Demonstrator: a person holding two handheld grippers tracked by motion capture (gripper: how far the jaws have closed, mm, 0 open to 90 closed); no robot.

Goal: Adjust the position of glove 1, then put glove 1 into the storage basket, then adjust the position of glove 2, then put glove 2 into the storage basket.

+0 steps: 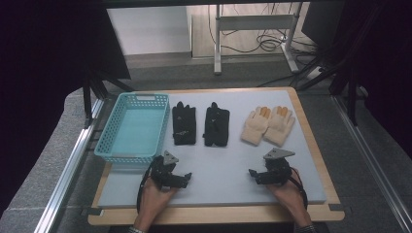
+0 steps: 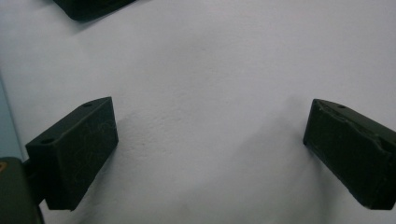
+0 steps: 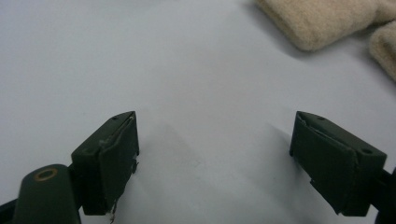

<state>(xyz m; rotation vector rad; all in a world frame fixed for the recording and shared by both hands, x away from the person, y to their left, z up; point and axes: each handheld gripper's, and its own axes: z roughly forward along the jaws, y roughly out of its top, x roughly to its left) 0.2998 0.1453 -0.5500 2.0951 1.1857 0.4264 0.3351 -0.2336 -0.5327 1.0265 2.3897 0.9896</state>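
Observation:
Two black gloves [image 1: 184, 124] [image 1: 216, 124] lie flat side by side in the middle of the white board [image 1: 218, 165]. To their right a pair of cream gloves [image 1: 267, 124] lies overlapping; their cuffs [image 3: 322, 21] reach into the top of the right gripper view. My left gripper [image 1: 187, 177] rests near the board's front, below the basket and the black gloves, jaws wide apart with bare board between them [image 2: 210, 140]. My right gripper [image 1: 252, 173] sits at the front right below the cream gloves, open and empty [image 3: 215, 149].
A turquoise plastic basket [image 1: 109, 145] stands empty at the board's left side. The board's wooden edge [image 1: 214, 214] runs along the front. A metal rail [image 1: 68, 170] borders the left, and a stand with cables [image 1: 252, 34] is on the floor beyond the table.

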